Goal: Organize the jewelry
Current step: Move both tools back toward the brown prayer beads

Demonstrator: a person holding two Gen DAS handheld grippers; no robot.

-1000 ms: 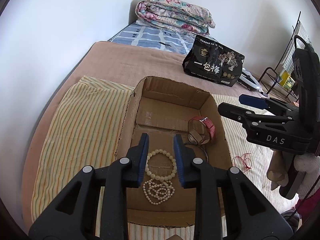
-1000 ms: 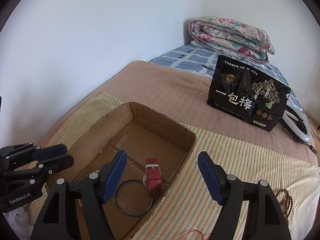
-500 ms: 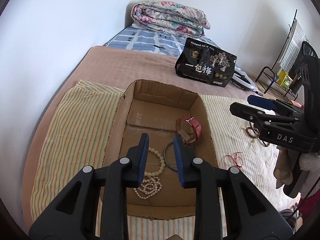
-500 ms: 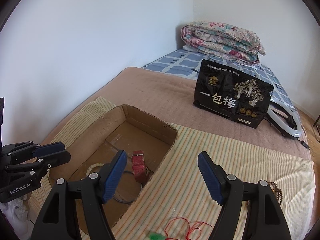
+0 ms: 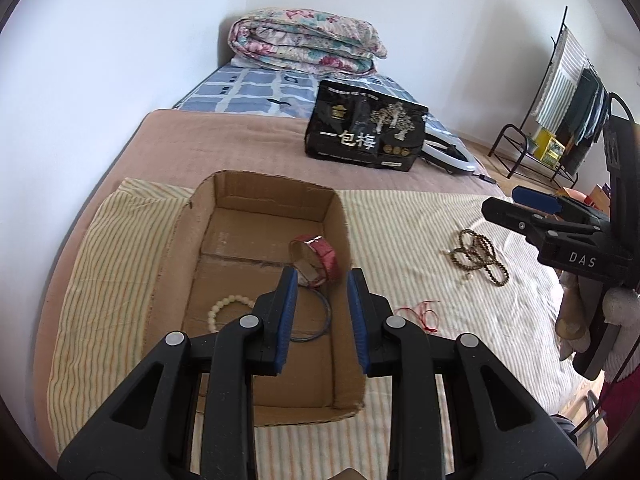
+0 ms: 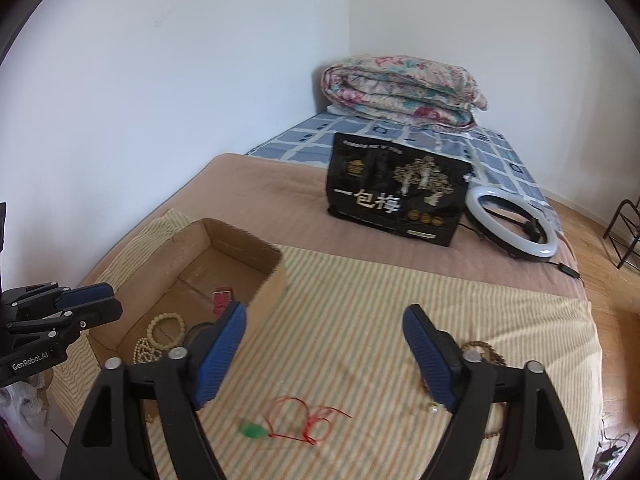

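An open cardboard box lies on a striped cloth. It holds a red watch strap, a cream bead bracelet, a dark thin bangle and a white pearl string. A red cord with a green pendant and a brown bead string lie on the cloth right of the box. My left gripper hovers open and empty over the box's right wall. My right gripper is wide open and empty above the red cord.
A black snack bag stands behind the cloth. A ring light lies to its right. A folded floral quilt lies at the bed's far end by the wall. A metal rack stands on the floor at right.
Both grippers have pulled back and swung right. The left one moved from over the bead bracelet to the box's right wall. The red cord and brown beads came into view.
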